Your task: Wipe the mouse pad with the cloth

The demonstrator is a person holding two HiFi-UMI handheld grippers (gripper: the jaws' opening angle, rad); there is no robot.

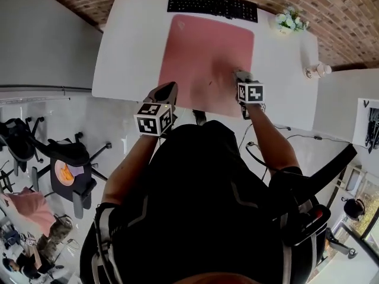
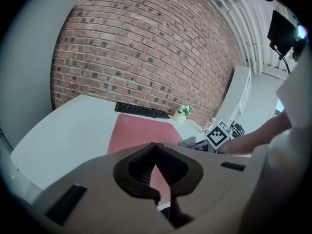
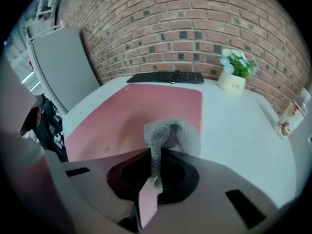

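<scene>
A pink mouse pad (image 1: pixel 204 58) lies on the white table (image 1: pixel 130 46), just in front of a black keyboard (image 1: pixel 212 6). My right gripper (image 1: pixel 241 78) is over the pad's near right part, shut on a grey mesh cloth (image 3: pixel 170 135). The cloth bunches out ahead of the jaws and rests on the pad (image 3: pixel 131 111). My left gripper (image 1: pixel 166 93) hovers at the pad's near left corner by the table's front edge. Its jaws meet at the tip with nothing between them (image 2: pixel 156 147). The left gripper view shows the pad (image 2: pixel 141 130) and the cloth (image 2: pixel 187 141).
A small pot of white flowers (image 1: pixel 289 21) stands at the back right, and a small bottle (image 1: pixel 317 71) stands near the table's right edge. A brick wall runs behind the table. Black office chairs (image 1: pixel 65 164) stand on the floor to the left.
</scene>
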